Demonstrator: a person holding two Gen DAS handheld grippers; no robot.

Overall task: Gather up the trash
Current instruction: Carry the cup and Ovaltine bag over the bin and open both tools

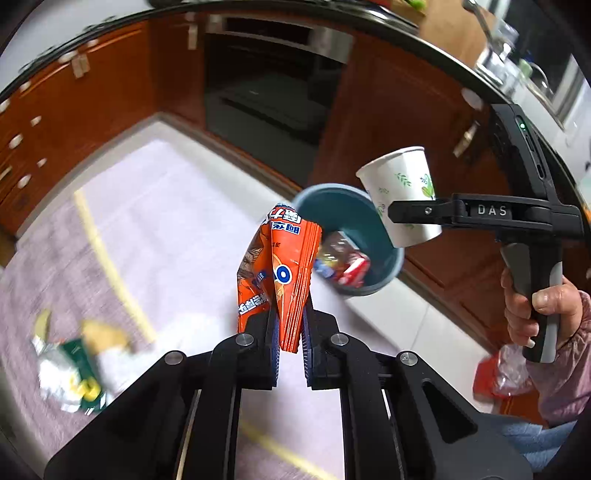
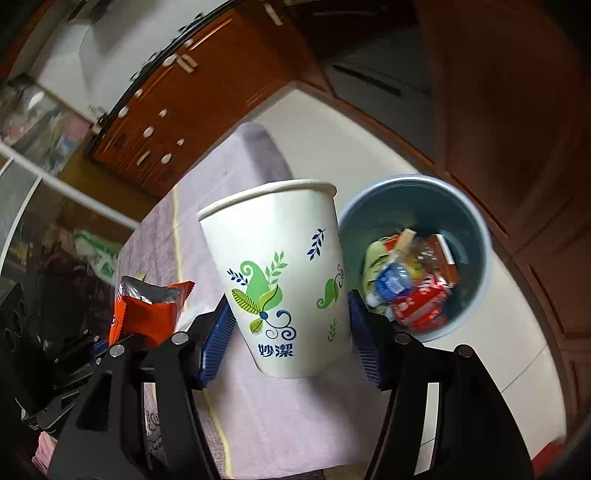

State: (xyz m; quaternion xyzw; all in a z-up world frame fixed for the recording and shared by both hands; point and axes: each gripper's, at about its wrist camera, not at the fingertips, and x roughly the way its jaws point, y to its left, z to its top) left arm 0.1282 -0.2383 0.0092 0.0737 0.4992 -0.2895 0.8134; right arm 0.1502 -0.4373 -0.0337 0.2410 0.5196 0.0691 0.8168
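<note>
Right wrist view: right tool grips a cup, left tool pinches a wrapper, both beside the bin. Next: carry over it, release.

A home kitchen, judging by the reddish-brown wooden cabinets with pale round knobs, the built-in oven set among them, the dark-edged counter above, and a tap over a sink at the far right. White floor tiles underfoot, partly covered by a pale purple mat with a yellow stripe. A small blue-grey bin stuffed with wrappers on the floor by the cabinets. Glass sliding doors off to one side, clutter behind them
</note>
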